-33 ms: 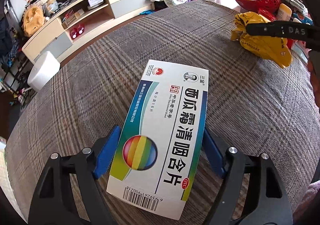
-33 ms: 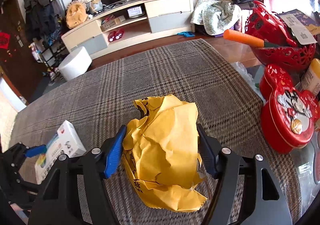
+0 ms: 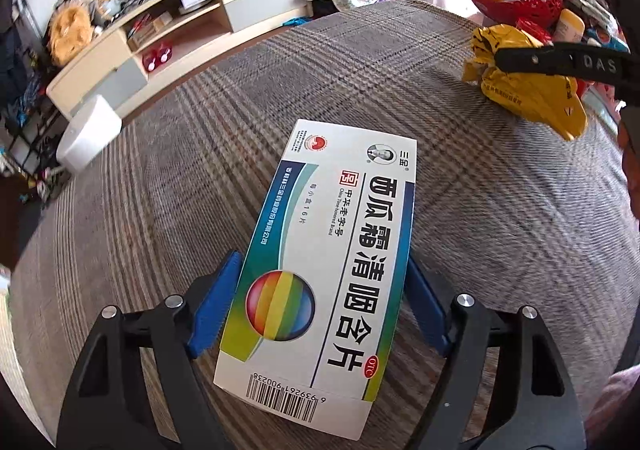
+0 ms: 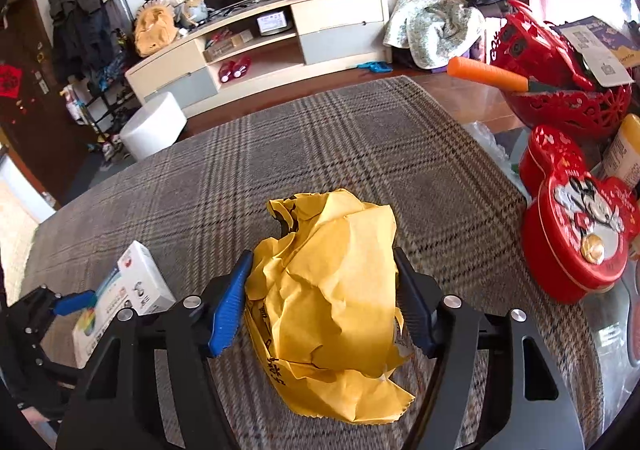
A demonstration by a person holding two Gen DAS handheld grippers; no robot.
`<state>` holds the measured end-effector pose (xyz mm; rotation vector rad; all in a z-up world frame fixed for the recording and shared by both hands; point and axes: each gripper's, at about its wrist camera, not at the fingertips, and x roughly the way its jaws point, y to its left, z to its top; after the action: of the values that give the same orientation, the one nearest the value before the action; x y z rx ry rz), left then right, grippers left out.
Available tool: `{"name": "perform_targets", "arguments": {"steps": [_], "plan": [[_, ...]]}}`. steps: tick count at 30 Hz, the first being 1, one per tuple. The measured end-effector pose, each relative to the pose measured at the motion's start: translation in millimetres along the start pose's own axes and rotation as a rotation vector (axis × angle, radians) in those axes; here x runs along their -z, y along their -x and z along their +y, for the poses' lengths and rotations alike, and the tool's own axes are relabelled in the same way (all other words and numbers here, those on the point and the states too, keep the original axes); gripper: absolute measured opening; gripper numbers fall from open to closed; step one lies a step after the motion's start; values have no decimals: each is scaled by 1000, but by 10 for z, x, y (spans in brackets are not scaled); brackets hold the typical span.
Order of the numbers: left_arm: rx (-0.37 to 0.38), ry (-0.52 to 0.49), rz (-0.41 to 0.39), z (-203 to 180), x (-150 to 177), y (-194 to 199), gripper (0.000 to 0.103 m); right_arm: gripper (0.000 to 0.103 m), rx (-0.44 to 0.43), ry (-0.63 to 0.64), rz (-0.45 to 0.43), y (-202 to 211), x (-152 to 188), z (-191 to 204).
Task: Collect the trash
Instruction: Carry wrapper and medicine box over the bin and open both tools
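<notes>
Each tool grips its own piece of trash between blue pads, the left gripper closed on the lozenge box, the right gripper on the crumpled yellow envelope, both seemingly lifted off the plaid tablecloth for carrying.

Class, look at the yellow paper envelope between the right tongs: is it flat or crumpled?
Crumpled. The yellow paper envelope bulges in creased folds with torn edges between the right tongs.

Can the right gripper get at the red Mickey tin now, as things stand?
Probably not yet: the right gripper is shut on the crumpled yellow envelope. The red Mickey tin stands unobstructed beside it.
</notes>
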<state>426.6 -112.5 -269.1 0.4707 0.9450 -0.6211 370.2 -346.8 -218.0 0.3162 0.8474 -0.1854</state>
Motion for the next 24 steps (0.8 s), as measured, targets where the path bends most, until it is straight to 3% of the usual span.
{"name": "perform_targets", "arguments": {"steps": [5,10,16,24], "plan": [[-6,76,-12,-166,157,245,74,68,-30,26,16,176,133,78],[-59,158,-35,-370,433,628,74,68,-69,71,8,497,346,218],[-110,233,-76,-666,809,1288,74,69,-129,85,-23,1156,617,277],[-83,349,-117,-1284,1430,2060,74,69,-144,125,-16,2034,1281,293]]}}
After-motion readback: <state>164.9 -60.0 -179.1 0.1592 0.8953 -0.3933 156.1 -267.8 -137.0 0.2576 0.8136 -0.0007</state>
